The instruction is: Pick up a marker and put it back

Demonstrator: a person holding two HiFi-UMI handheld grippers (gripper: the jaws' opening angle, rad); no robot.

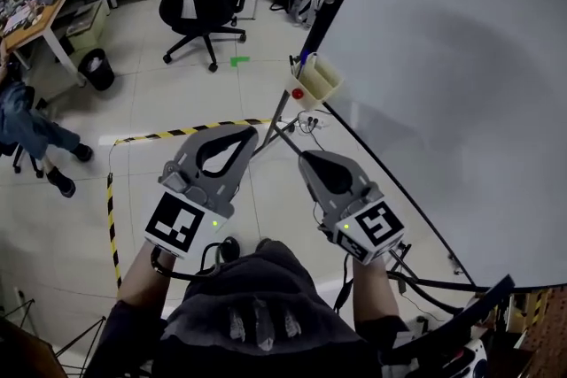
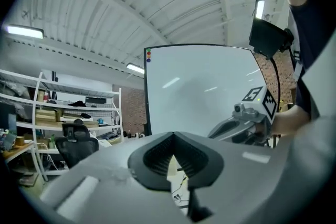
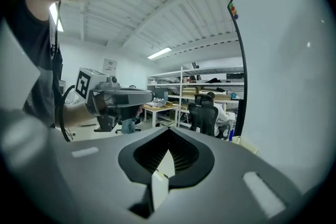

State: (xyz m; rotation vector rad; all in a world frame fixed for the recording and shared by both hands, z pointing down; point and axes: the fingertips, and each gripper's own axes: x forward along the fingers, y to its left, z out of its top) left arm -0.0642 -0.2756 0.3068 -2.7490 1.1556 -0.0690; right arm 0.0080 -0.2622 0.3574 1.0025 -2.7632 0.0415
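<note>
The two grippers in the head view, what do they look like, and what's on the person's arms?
The left gripper and right gripper are grey, teardrop-shaped tongs lined with black ribbed pads. Each carries a cube with black-and-white square markers and a small green light. Black cables trail from them. The forearms are bare, and a dark band circles the left wrist.

Markers point(image 1: 305, 60) in holder point(image 1: 321, 81) too small to count; whiteboard point(image 1: 461, 57) cut off rt.

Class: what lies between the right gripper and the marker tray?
In the head view, between right gripper and tray: only the stand's struts and floor cables.
</note>
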